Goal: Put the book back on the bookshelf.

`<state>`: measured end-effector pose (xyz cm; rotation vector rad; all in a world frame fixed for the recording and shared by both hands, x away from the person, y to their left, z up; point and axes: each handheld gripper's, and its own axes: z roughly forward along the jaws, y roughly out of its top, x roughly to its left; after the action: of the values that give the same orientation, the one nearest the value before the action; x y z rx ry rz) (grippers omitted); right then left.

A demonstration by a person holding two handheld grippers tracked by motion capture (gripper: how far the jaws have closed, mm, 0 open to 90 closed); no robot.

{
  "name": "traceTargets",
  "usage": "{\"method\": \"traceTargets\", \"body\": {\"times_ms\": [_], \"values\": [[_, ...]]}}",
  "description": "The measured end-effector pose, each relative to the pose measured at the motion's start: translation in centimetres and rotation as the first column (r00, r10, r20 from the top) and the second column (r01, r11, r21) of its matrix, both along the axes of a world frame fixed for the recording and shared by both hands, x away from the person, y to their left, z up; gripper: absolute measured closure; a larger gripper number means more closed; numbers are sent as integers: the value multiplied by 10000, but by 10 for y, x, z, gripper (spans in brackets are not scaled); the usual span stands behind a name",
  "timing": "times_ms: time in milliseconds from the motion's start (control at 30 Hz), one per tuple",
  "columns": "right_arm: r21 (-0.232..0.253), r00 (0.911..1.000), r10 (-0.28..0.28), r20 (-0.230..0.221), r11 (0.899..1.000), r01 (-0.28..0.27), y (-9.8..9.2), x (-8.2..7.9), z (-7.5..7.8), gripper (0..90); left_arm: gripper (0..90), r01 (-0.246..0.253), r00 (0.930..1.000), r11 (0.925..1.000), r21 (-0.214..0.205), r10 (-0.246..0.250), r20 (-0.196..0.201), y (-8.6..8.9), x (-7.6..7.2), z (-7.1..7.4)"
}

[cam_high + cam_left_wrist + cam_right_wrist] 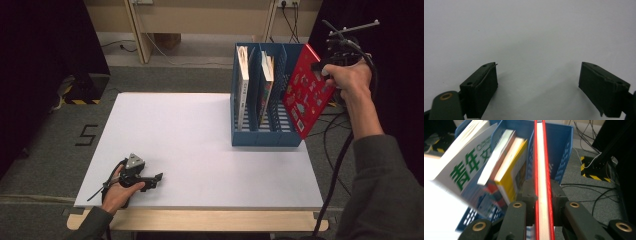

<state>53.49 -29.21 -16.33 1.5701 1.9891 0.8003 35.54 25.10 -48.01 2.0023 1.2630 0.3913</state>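
White tabletop (190, 145) bears a blue file rack (265, 135) of books (243, 85); right gripper (543, 195) jaws clamp a red book (307, 97), left gripper (150, 181) jaws gape.

High view overlooks table (200, 145); claw cameras sit close (sharing it).

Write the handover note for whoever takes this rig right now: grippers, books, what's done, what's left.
Right gripper: shut on the red book, held tilted in the air at the right end of the blue file rack.
Left gripper: open, holding nothing, resting on the white table.
Done: two books stand in the rack's left and middle slots.
Left: probably lower the red book into the rightmost slot, then release.
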Motion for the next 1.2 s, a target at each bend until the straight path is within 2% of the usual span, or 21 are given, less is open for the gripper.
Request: {"method": "traceTargets", "body": {"times_ms": [300,467,500,633,933,1200], "values": [[23,9981,-577,224,9983,577,7,32,2,787,147,14,10000,10000,-17,-14,5,0,0,0],[421,9960,-814,360,9959,798,8,44,-4,787,149,54,10000,10000,-70,-54,22,0,0,0],[631,9949,-931,386,9939,906,7,45,-5,788,149,61,10000,10000,-75,-61,18,0,0,0],[1038,9962,-713,510,9924,657,4,48,-15,788,148,69,10000,9999,-80,-69,11,0,0,0],[1287,9974,-521,489,9906,455,-1,53,-35,786,146,63,10000,10000,-60,-63,0,0,0,0],[1475,9969,-392,678,9886,289,-7,59,-46,786,146,66,10000,10000,-64,-66,-3,0,0,0]]}}
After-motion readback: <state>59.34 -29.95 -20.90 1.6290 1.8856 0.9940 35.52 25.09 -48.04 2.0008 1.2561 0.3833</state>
